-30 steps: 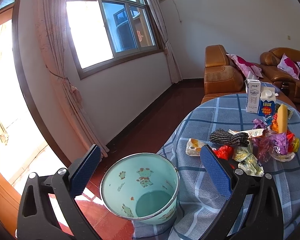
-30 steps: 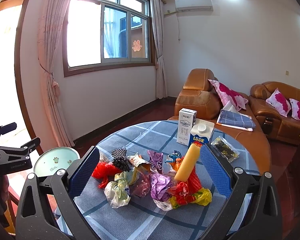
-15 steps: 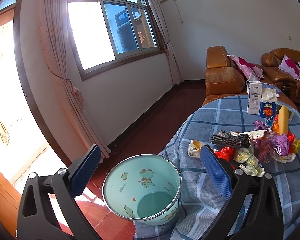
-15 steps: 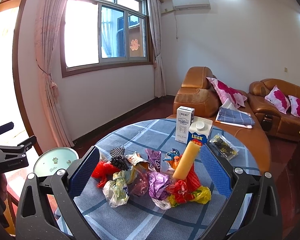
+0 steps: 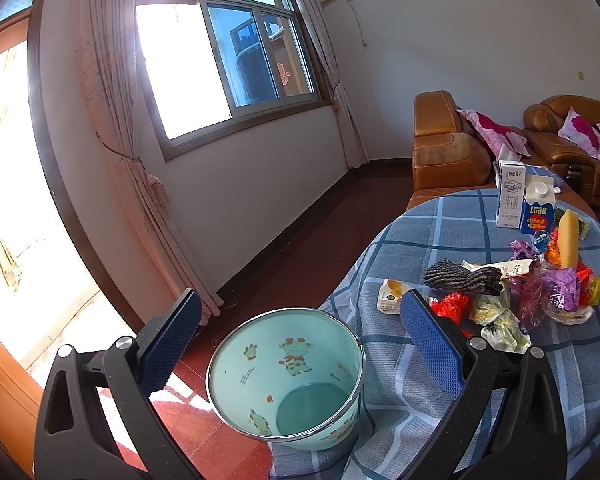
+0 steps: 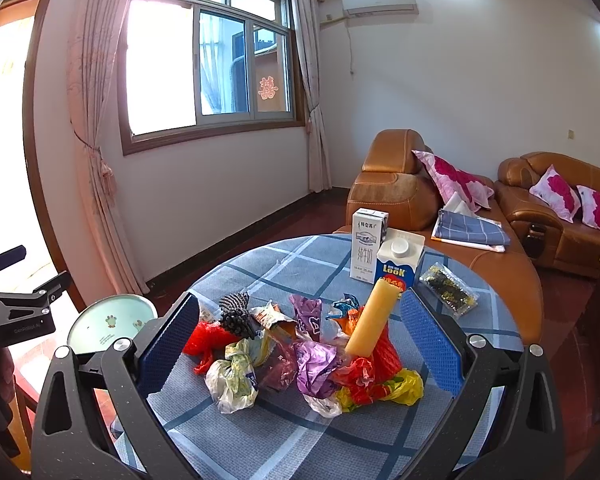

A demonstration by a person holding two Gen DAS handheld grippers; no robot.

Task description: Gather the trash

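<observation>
A pile of crumpled wrappers and plastic bags (image 6: 300,356) lies on the round table with a blue plaid cloth (image 6: 284,436); a yellow cylinder (image 6: 374,318) leans in it. My right gripper (image 6: 300,344) is open and empty, above and just before the pile. A mint green bucket with cartoon animals (image 5: 288,372) stands on the floor against the table's edge, empty inside. My left gripper (image 5: 300,348) is open and empty, right above the bucket. The pile also shows in the left wrist view (image 5: 508,292). The bucket shows at the left in the right wrist view (image 6: 112,320).
Two cartons, a white one (image 6: 367,250) and a blue one (image 6: 399,264), stand behind the pile, with a dark snack packet (image 6: 448,290) beside them. Brown leather sofas with pink cushions (image 6: 556,216) are beyond the table. A window and curtains are to the left.
Both grippers have drifted slightly; the bucket sits a little more to the right and nearer in the left wrist view. Both stay open and empty.
</observation>
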